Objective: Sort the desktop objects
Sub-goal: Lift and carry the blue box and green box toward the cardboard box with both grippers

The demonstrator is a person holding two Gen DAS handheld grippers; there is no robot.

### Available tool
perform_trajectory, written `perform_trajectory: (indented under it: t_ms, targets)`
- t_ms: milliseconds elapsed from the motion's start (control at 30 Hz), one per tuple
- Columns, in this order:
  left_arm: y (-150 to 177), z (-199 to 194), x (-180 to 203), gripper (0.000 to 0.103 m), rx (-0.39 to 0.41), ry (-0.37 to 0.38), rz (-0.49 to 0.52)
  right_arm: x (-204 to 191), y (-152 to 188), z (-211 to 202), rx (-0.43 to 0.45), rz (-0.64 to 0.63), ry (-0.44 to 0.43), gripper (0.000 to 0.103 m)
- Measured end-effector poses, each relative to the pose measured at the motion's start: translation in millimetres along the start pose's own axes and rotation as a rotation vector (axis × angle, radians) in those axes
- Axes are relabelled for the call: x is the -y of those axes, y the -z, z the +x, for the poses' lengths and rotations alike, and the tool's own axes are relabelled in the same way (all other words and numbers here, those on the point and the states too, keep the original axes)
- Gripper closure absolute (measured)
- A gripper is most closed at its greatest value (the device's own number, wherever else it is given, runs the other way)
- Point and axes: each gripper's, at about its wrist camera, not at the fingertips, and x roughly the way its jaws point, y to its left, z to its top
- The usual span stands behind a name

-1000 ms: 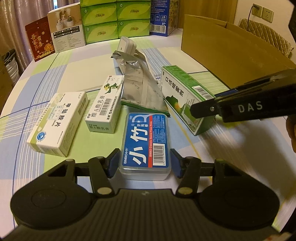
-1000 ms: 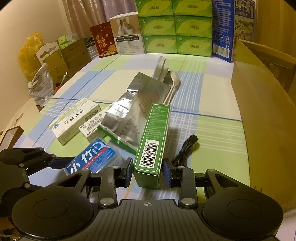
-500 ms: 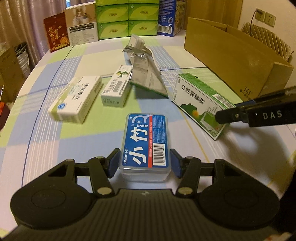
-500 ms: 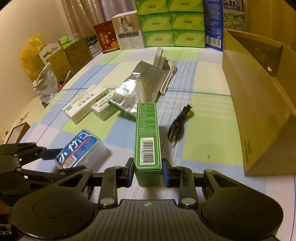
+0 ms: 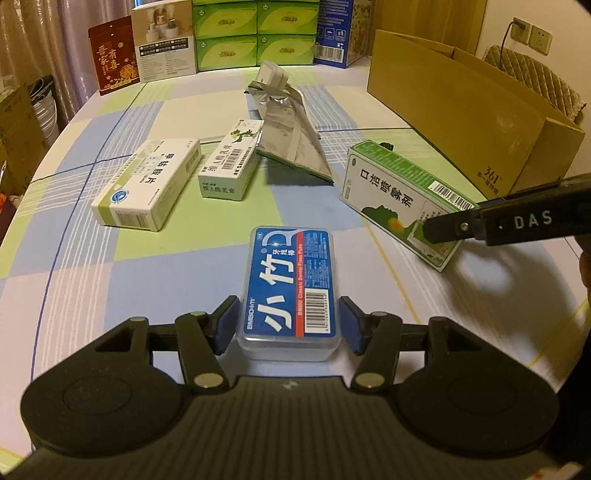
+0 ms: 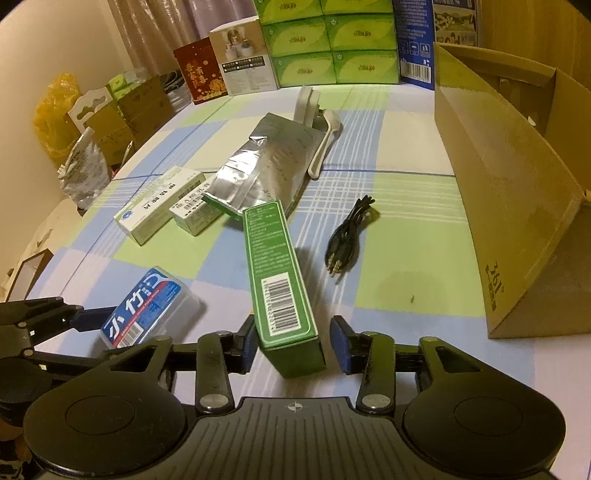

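My left gripper (image 5: 289,325) has its jaws on both sides of a clear floss-pick box with a blue label (image 5: 289,286), which lies on the table; small gaps show at both pads. The box also shows in the right wrist view (image 6: 147,308). My right gripper (image 6: 293,345) is open around the near end of a green spray box (image 6: 279,275), which stands on its long edge on the table; the right pad is clearly apart from it. The green box (image 5: 399,197) shows in the left wrist view beside the right gripper's finger (image 5: 480,227).
A large open cardboard box (image 6: 506,192) stands at the right. Two white medicine boxes (image 5: 147,184) (image 5: 231,166), a silver foil pouch (image 5: 291,136), a black audio cable (image 6: 349,236) and a white spoon (image 6: 325,144) lie on the checked tablecloth. Tissue packs (image 5: 255,33) line the far edge.
Both grippers pulled the floss box and the green box toward the near edge. Both then opened. The green box tilted slightly as the right jaws parted.
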Motion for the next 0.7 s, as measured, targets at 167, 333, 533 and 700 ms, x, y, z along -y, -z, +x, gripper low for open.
perform_trajectory:
  t_ms: [167,333,533,700]
  targets:
    - [-1.8,5.9,0.2,0.042,0.001,-0.003,-0.005,-6.7,-5.0,7.4,0.012,-0.085,0.029,0.057]
    - [-3.7,12.3,-1.8,0.042,-0.001,-0.010,-0.017,-8.6,-10.8,15.8,0.000,-0.107,0.008,0.057]
    - [-5.8,15.4,-3.5,0.043,0.004,-0.014,-0.029,-14.9,-16.8,28.5,-0.027,-0.159,0.009,0.057]
    - [-7.6,16.1,-2.3,0.050,0.003,-0.018,-0.019,-18.9,-19.6,35.0,-0.031,-0.193,0.016,0.057]
